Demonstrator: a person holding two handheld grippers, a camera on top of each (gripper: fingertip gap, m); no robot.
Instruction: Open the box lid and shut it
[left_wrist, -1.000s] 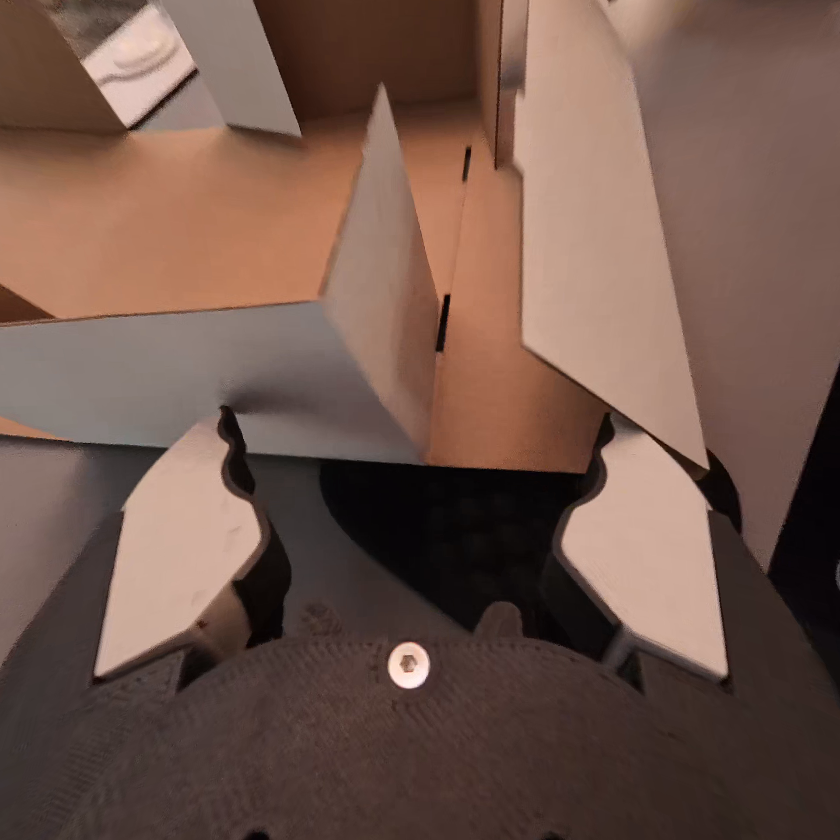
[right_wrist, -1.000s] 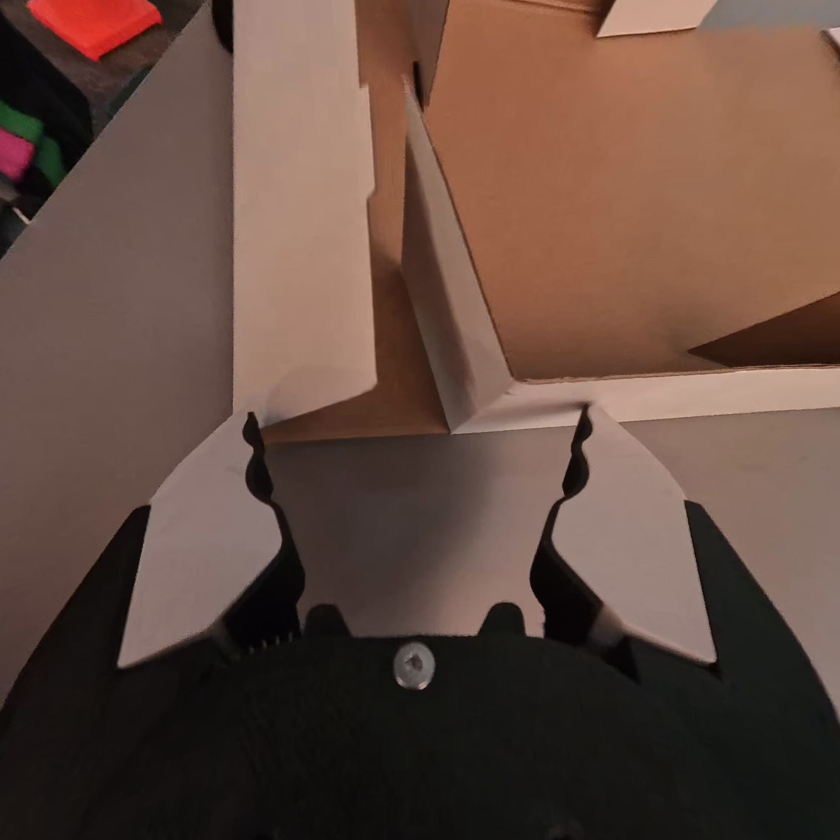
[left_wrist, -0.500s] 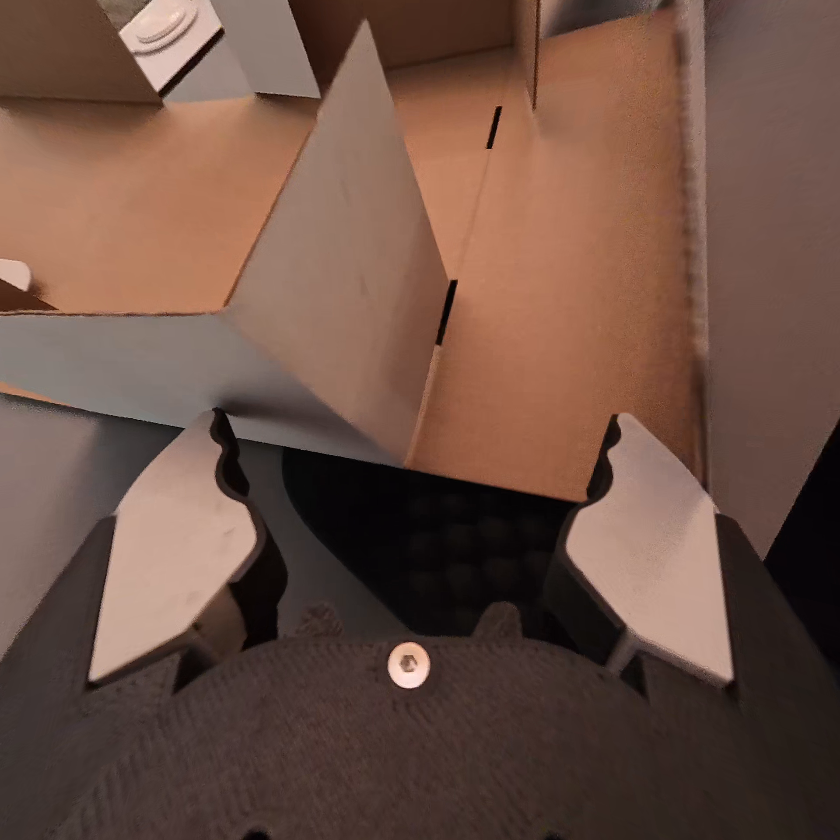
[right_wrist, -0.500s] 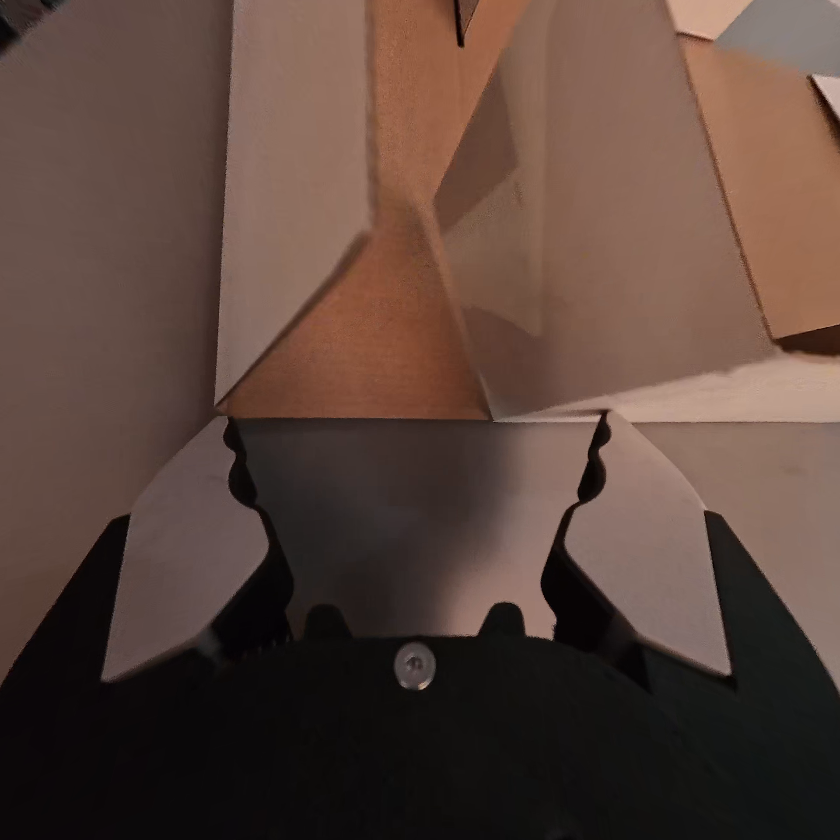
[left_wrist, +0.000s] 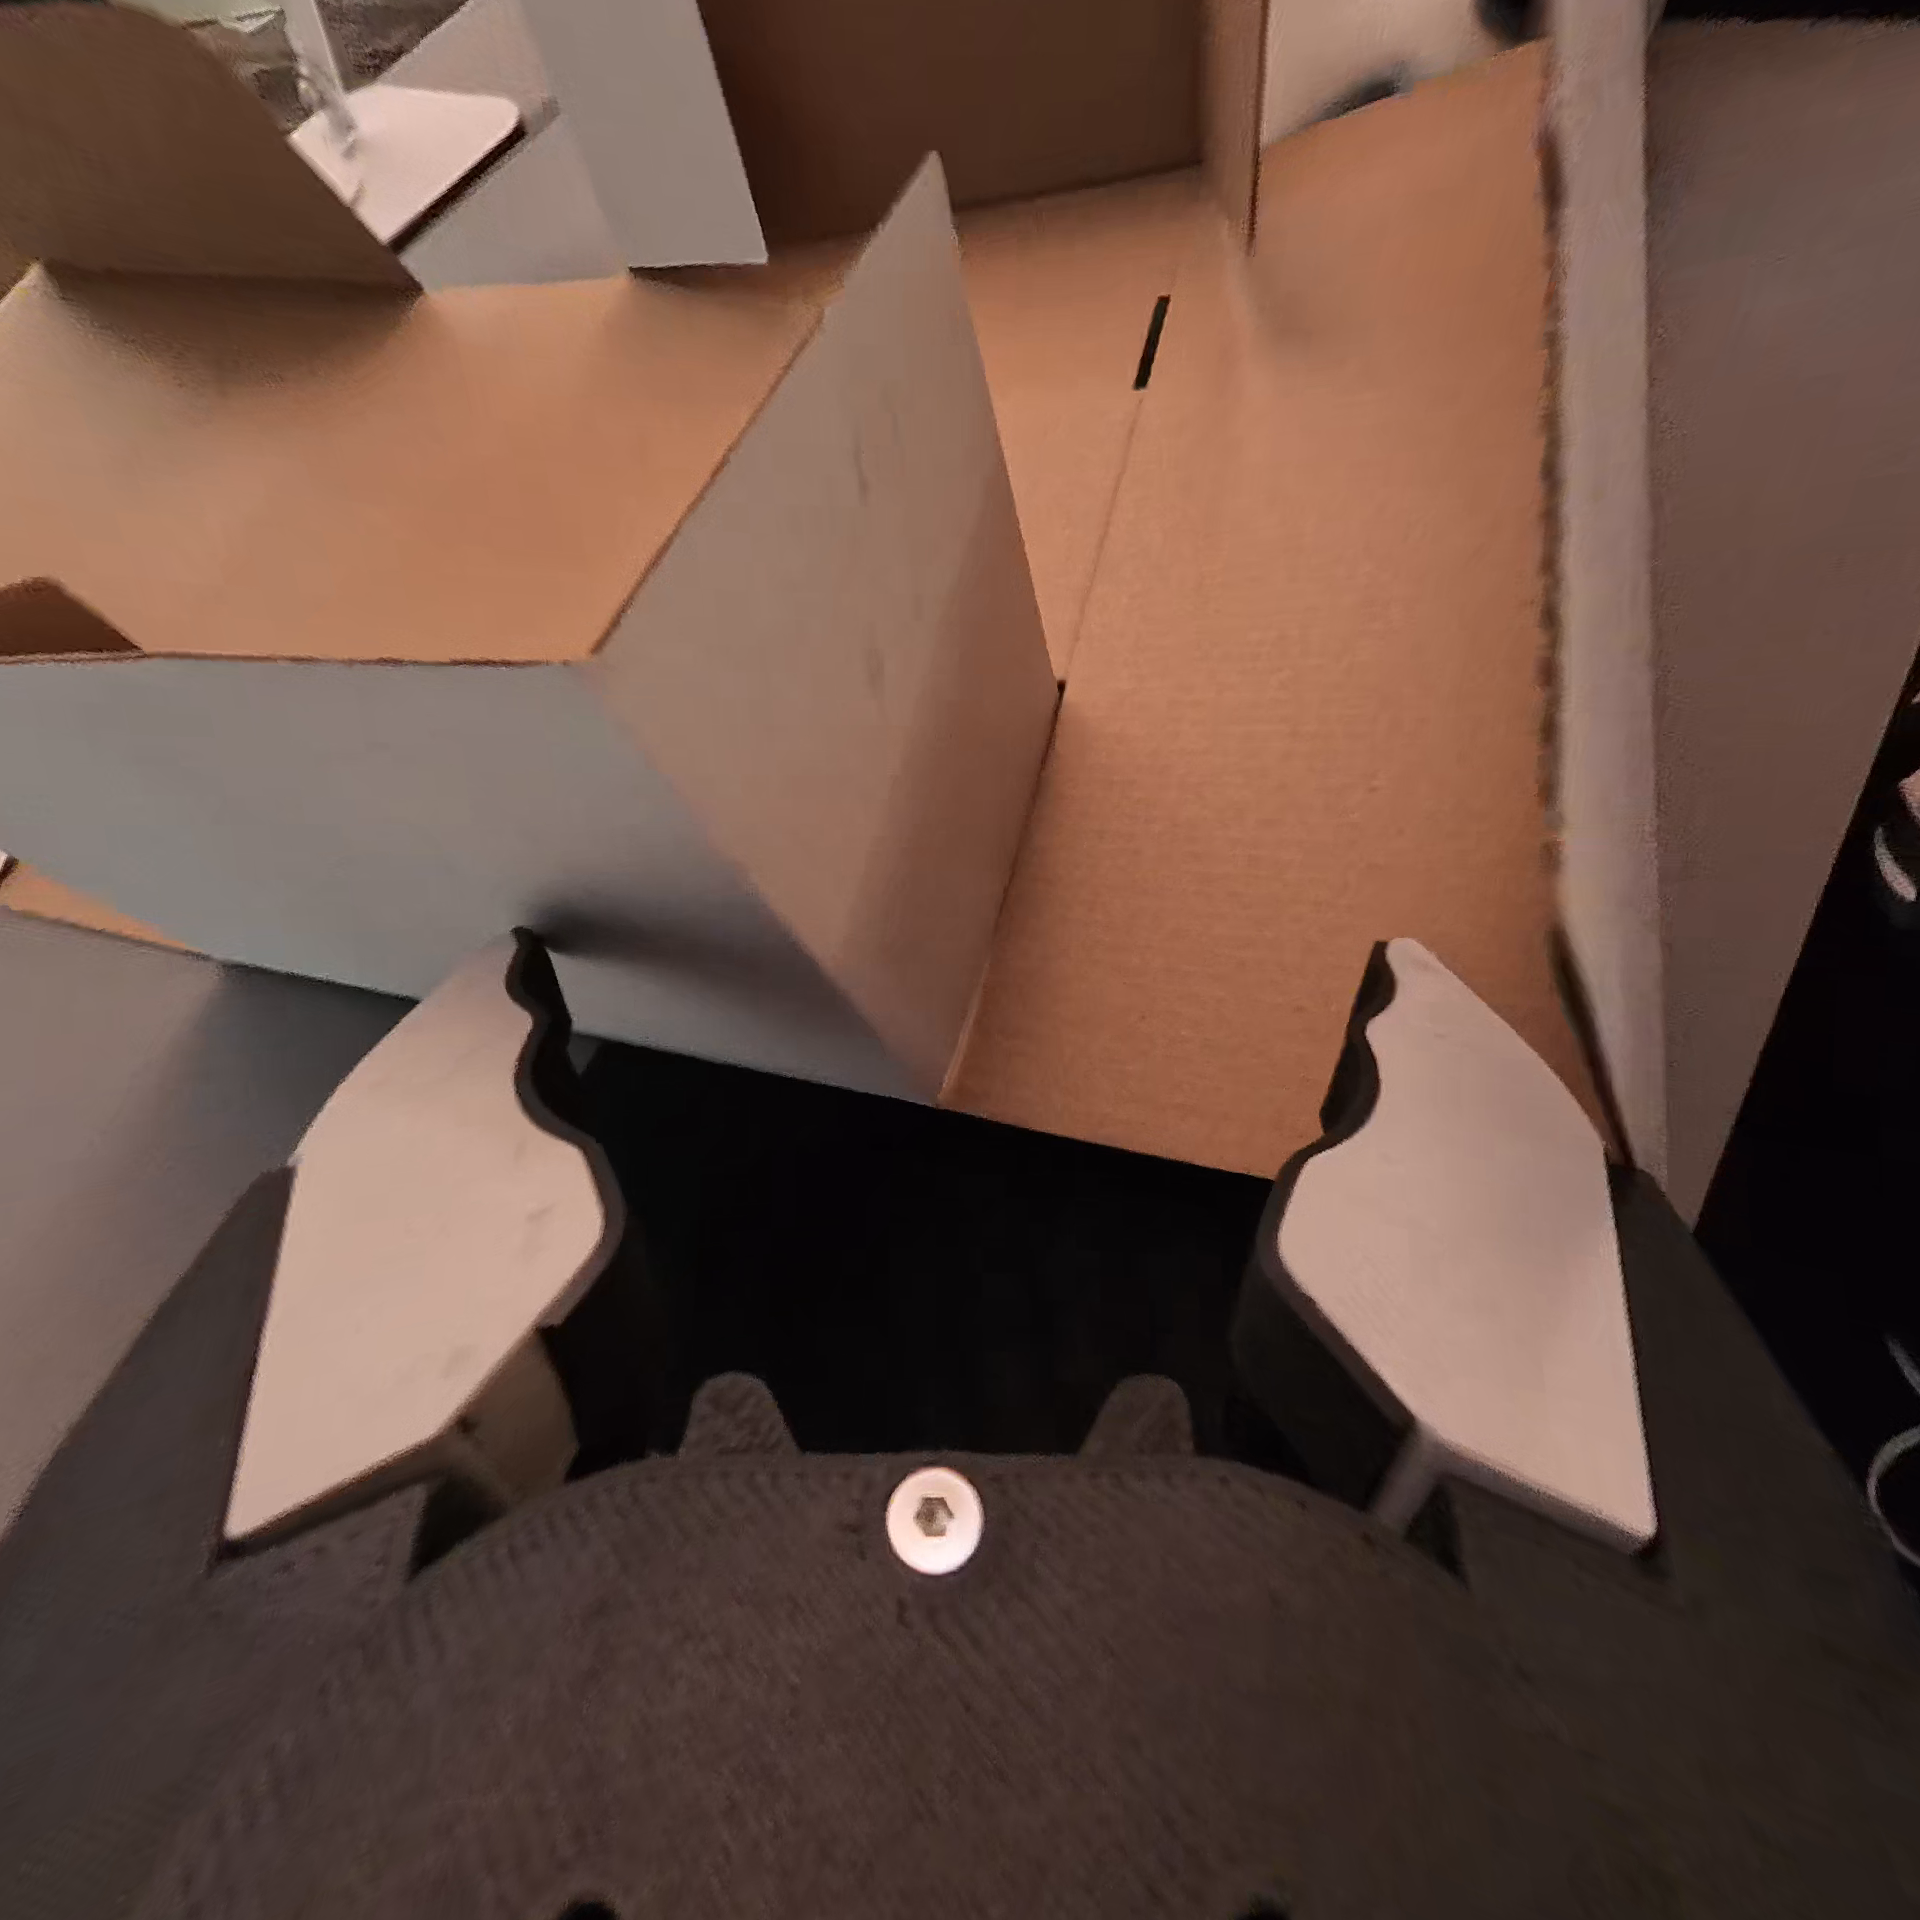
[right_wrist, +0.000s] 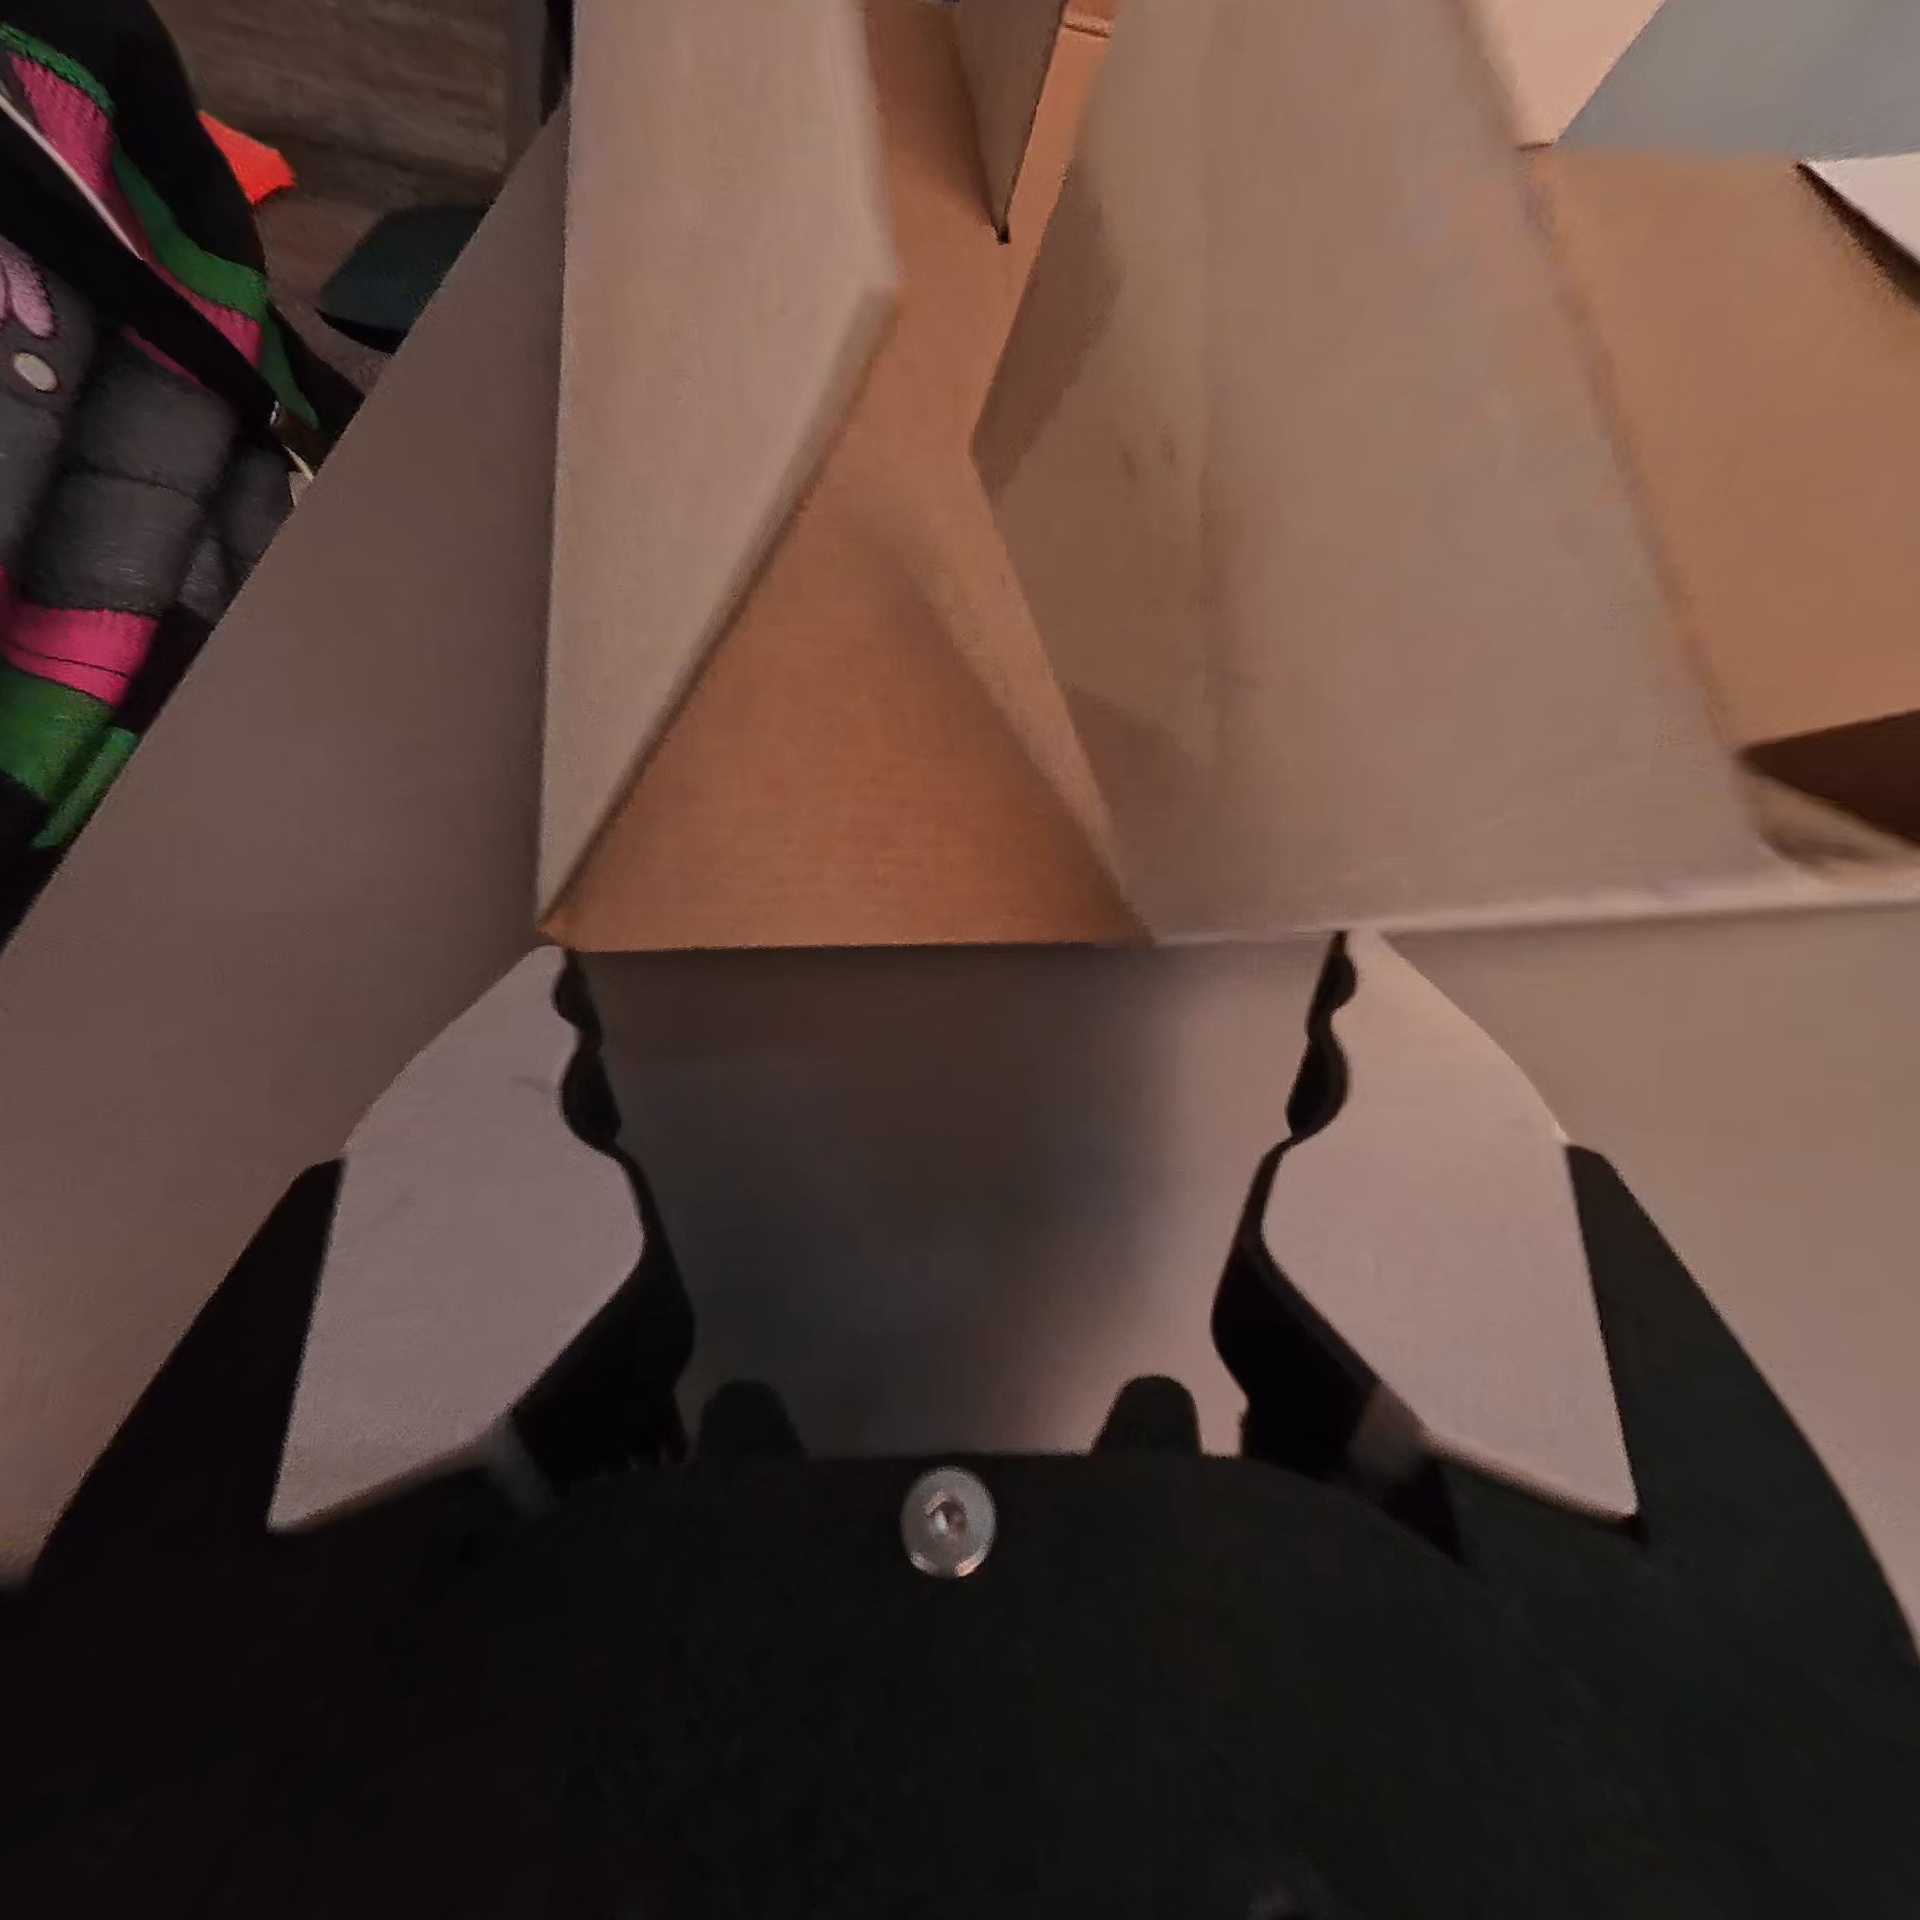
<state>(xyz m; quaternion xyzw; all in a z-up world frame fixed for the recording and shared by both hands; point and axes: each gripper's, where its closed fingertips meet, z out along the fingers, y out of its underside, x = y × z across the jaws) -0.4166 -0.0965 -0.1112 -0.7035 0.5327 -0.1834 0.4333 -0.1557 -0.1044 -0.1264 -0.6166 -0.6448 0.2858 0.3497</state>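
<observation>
Both the left gripper (left_wrist: 945, 1023) and right gripper (right_wrist: 956, 1023) hang with jaws apart, gripping nothing, just near the open cardboard box (left_wrist: 1299, 727). Side flaps (right_wrist: 1351, 520) stand loose, so shutting the lid could crumple one inward.

Probably a storage or packing corner of a home or workroom, dimly and warmly lit, though this is uncertain. A large open cardboard box (left_wrist: 1299, 727) fills both views; left of it lie bright pink-and-green fabric items (right_wrist: 94, 623), and beyond it stands a white flat-based stand (left_wrist: 416, 125).
</observation>
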